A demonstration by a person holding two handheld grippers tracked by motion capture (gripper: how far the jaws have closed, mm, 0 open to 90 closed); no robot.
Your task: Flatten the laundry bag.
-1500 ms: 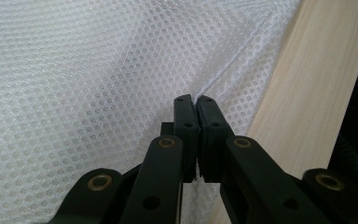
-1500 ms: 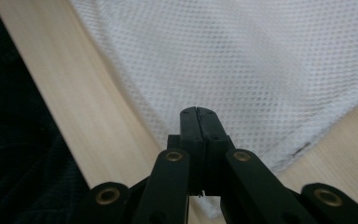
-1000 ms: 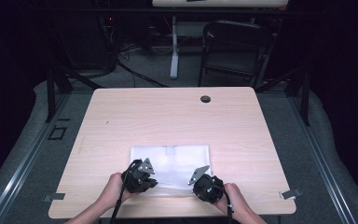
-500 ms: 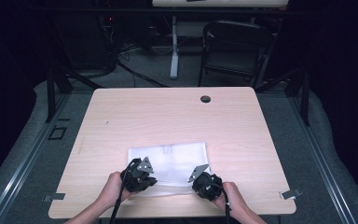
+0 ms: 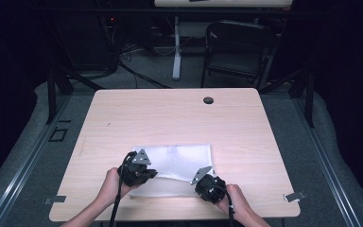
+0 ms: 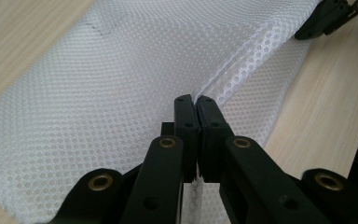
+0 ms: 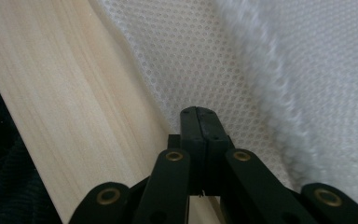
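Note:
A white mesh cloth (image 5: 177,161) lies flat on the near half of the wooden table (image 5: 170,113). My left gripper (image 5: 141,176) is at the cloth's near-left corner and is shut on a fold of the mesh. In the left gripper view its jaws (image 6: 196,100) press together on a raised seam of the cloth (image 6: 98,93). My right gripper (image 5: 207,183) is at the near-right corner. In the right gripper view it (image 7: 199,111) is shut on the cloth's (image 7: 261,70) edge, beside bare wood. The right gripper (image 6: 328,18) also shows far off in the left gripper view.
A dark round cable hole (image 5: 208,100) sits near the table's far edge. A folding chair (image 5: 236,47) and a desk leg stand on the floor behind the table. Both hands are close to the table's front edge.
The cloth wavered slightly to the left and back between the grippers. Both grippers stay shut on its near corners, almost where they were.

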